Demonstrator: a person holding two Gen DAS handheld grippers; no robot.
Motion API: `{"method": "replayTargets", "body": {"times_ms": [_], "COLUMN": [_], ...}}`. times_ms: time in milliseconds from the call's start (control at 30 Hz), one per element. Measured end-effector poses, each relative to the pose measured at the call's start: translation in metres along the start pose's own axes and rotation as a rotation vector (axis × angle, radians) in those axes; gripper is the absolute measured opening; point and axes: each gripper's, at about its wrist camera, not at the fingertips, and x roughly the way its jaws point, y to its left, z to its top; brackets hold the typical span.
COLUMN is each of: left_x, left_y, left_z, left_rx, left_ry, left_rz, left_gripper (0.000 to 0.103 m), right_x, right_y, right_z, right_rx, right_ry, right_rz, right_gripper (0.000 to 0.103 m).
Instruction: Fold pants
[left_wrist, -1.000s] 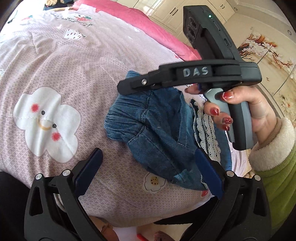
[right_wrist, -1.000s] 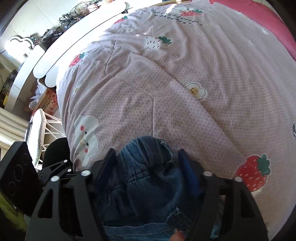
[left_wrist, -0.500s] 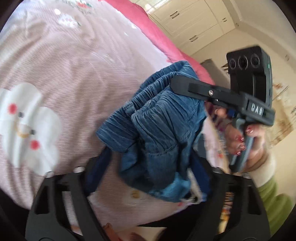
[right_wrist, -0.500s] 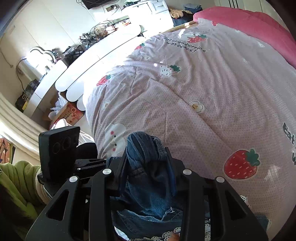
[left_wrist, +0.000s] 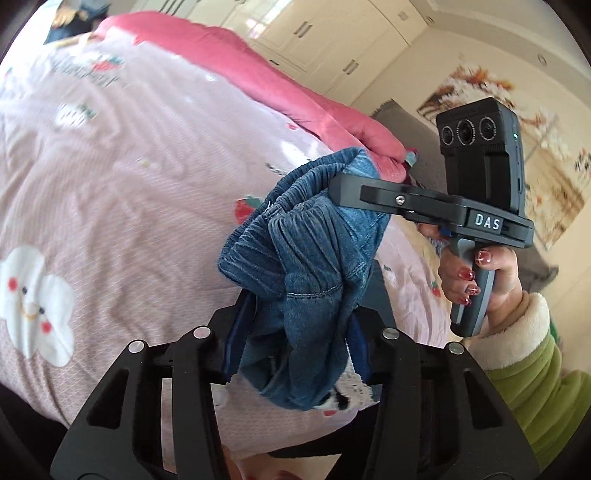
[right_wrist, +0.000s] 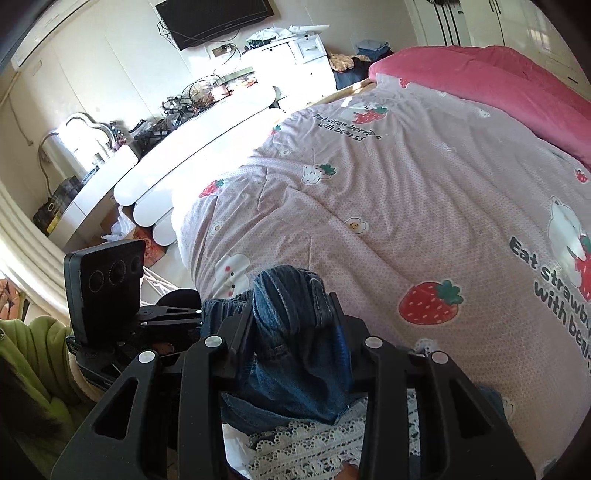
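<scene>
The denim pants (left_wrist: 314, 266) are being held bunched in the air above the bed's strawberry-print quilt (left_wrist: 140, 192), gathered at the elasticated waistband; a second ago they were lying lower, close to the quilt, so a lift is being made. The left tongs (left_wrist: 295, 347) are being closed (their jaws were standing wide a second ago, with the fabric only between them), and denim is now being pinched between the blue pads; the right tongs (right_wrist: 291, 332) are being kept clamped on another fold of the waistband, just beside the left ones. The right-hand tool is being gripped by a hand (left_wrist: 476, 273) with red nails, a green sleeve (left_wrist: 532, 373) showing behind it. With both ends of the waist being held, the pants are judged ready to be shaken out and spread flat on the quilt, the fold itself not yet being begun; white lace trim (right_wrist: 317, 443) is being seen hanging below the denim.
</scene>
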Motion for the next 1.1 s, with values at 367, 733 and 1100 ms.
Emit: {"method": "replayTargets", "body": {"times_ms": [367, 733, 1100], "left_x": [0.04, 0.082, 0.095], "left_y": [-0.066, -0.103, -0.128], "left_z": [-0.008, -0.039, -0.076], "left_rx": [0.16, 0.262, 0.344], "left_ry": [0.063, 0.16, 0.231], "left_rz": [0.044, 0.066, 0.047], "left_gripper": [0.039, 0.048, 0.056], "right_x": [-0.053, -0.068, -0.102], "right_y": [-0.04, -0.072, -0.072], "right_z": [-0.059, -0.123, -0.159], "right_rx": [0.071, 0.148, 0.262], "right_ry": [-0.076, -0.085, -0.17], "right_rz": [-0.024, -0.038, -0.114], "right_gripper": [0.034, 0.042, 0.054]}}
